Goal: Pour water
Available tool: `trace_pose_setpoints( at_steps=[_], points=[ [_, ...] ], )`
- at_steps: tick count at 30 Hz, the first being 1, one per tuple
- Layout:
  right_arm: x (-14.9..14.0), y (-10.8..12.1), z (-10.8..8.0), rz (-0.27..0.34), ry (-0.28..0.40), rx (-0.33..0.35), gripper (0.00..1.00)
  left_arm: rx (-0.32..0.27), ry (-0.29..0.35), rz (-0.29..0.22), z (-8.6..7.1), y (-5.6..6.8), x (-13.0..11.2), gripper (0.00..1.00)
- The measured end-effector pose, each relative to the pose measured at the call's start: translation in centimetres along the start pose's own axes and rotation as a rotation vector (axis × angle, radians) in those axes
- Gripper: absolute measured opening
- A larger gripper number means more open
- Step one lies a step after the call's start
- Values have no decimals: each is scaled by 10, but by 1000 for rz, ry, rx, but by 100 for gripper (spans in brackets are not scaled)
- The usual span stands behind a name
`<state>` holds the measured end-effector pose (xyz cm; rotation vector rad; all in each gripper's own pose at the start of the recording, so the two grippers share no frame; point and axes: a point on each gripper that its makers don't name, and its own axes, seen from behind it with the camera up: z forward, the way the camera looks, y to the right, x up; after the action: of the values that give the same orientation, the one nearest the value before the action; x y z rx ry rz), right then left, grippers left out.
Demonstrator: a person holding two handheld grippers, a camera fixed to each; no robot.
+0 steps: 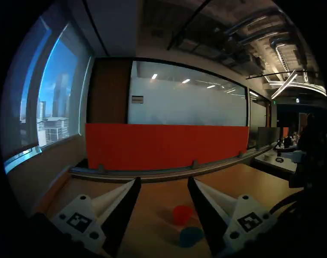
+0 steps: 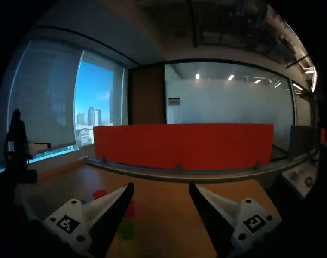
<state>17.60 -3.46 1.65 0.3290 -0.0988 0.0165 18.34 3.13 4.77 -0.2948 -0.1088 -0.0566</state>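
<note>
Left gripper view: window (image 1: 56, 107) far left. left gripper (image 1: 163, 179) empty, fingers spread over the wooden table (image 1: 159, 200). red cup (image 1: 182, 213) and blue cup (image 1: 191, 235) stand between them, nearer the right finger. Right gripper view: right gripper (image 2: 161, 185) spread too, empty. green cup (image 2: 126, 228) just beside its left finger, red cup right behind.
</note>
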Motion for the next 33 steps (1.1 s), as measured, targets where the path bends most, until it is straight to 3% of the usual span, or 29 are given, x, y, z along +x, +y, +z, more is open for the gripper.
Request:
trace_pose_setpoints(
  at_steps=[5, 11, 18, 33],
  points=[
    [6, -17, -1, -10, 7, 88, 99, -74, 11, -14, -1, 11, 3, 80],
    [18, -38, -4, -16, 9, 183, 99, -135, 13, 20, -4, 21, 4, 80],
    [27, -63, -9, -32, 7, 292, 99, -236, 3, 27, -7, 43, 2, 80],
    [15, -79, -5, -100, -59, 335, 99, -327, -59, 68, -3, 60, -14, 80]
  ],
)
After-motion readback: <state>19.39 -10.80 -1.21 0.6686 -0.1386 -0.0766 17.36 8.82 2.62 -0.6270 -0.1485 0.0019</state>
